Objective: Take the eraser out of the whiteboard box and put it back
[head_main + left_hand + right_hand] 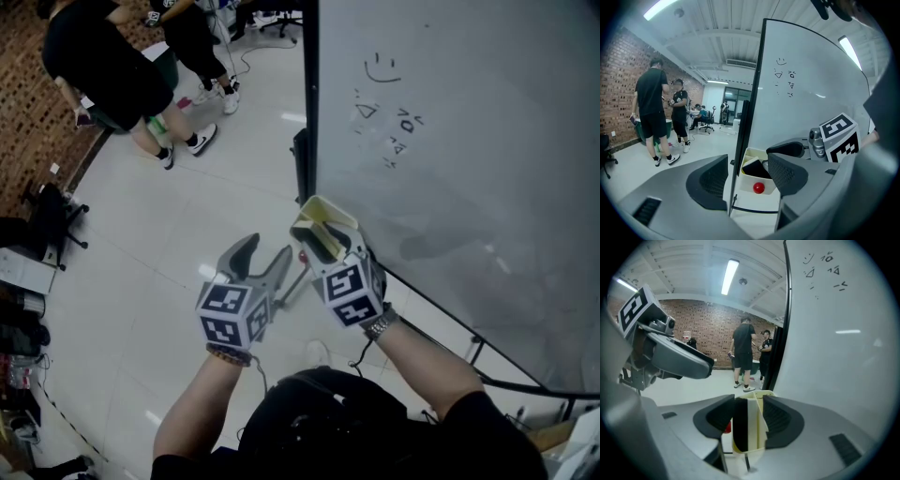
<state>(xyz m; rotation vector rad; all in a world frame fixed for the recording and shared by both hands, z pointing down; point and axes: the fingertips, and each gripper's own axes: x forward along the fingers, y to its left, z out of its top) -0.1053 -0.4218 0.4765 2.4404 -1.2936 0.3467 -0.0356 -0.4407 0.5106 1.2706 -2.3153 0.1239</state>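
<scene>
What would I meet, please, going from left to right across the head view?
Standing person in black → left gripper → whiteboard box → whiteboard.

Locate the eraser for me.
Head view, centre: the eraser sits in the cream box at the whiteboard's edge, between the right gripper's jaws, right of the left gripper.

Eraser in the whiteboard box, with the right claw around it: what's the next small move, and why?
Probably draw the right claw straight back off the box. The eraser sits down inside the box, and the claw's jaws stand apart on either side of it with no clear squeeze, so it looks put back. The left claw is open and holds nothing.
</scene>
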